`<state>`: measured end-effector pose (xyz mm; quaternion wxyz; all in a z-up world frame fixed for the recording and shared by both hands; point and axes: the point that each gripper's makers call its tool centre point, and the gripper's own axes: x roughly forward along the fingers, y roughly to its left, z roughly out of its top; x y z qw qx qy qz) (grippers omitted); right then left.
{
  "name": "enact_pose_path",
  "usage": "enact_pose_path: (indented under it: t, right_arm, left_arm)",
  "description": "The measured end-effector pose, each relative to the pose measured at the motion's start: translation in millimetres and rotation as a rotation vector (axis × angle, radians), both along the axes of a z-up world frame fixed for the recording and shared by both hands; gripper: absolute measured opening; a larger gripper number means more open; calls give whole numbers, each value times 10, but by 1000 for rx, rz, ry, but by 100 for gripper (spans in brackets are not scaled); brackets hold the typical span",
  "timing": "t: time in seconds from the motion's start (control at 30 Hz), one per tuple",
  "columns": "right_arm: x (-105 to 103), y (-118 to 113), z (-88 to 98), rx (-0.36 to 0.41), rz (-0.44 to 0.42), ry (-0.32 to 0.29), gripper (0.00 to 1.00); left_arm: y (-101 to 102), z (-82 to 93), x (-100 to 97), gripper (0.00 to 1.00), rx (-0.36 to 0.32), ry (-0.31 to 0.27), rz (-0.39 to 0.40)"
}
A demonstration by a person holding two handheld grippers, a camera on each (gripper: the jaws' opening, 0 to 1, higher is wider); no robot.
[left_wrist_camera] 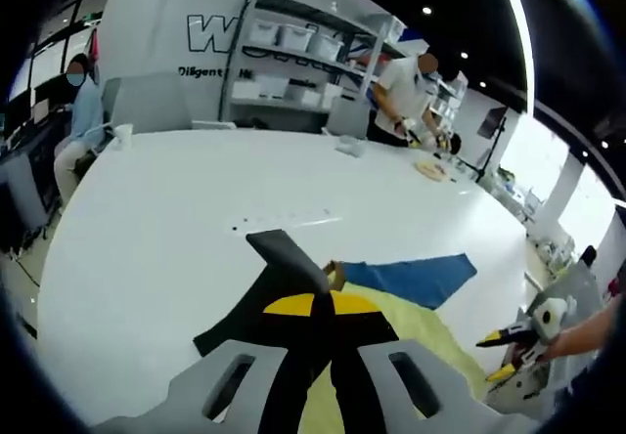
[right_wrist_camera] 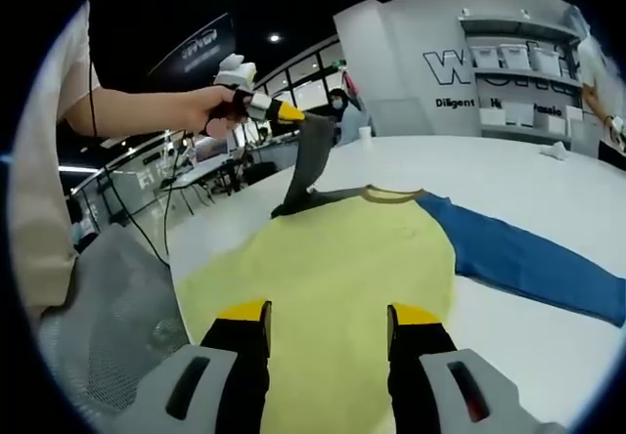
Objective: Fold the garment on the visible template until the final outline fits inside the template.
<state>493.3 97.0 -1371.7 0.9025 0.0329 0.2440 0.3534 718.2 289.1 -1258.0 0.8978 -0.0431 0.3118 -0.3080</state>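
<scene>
A long-sleeved garment lies on the white table (right_wrist_camera: 509,170), its yellow body (right_wrist_camera: 333,258) flat and its blue sleeve (right_wrist_camera: 528,258) stretched out to the right. The dark grey sleeve (right_wrist_camera: 311,165) is lifted off the table. My left gripper (right_wrist_camera: 293,113), held in a person's hand, is shut on it. In the left gripper view the jaws of my left gripper (left_wrist_camera: 323,302) meet on the grey sleeve (left_wrist_camera: 279,248), with the blue sleeve (left_wrist_camera: 421,278) beyond. My right gripper (right_wrist_camera: 330,317) hovers open over the yellow body's near part, holding nothing; it also appears low at the right, right gripper (left_wrist_camera: 518,341).
A person in white (left_wrist_camera: 401,97) works at the table's far side beside small items (left_wrist_camera: 430,168). Another person (left_wrist_camera: 83,111) sits at the left edge. Shelves with bins (left_wrist_camera: 293,43) stand behind. A cup (right_wrist_camera: 364,132) sits far back on the table.
</scene>
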Motion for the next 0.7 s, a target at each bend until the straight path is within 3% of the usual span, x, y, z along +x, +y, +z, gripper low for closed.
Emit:
enact_pose_path:
  t: [0.47,0.7]
  right_arm:
    - [-38,-72,-19,1,-18,-3,46]
    - [-26,-106,-20,7,-32,-4,46]
  left_arm:
    - [-793,-89,-140,10,17,15,-183]
    - [-1034,-320,-265,10,82,56,-292]
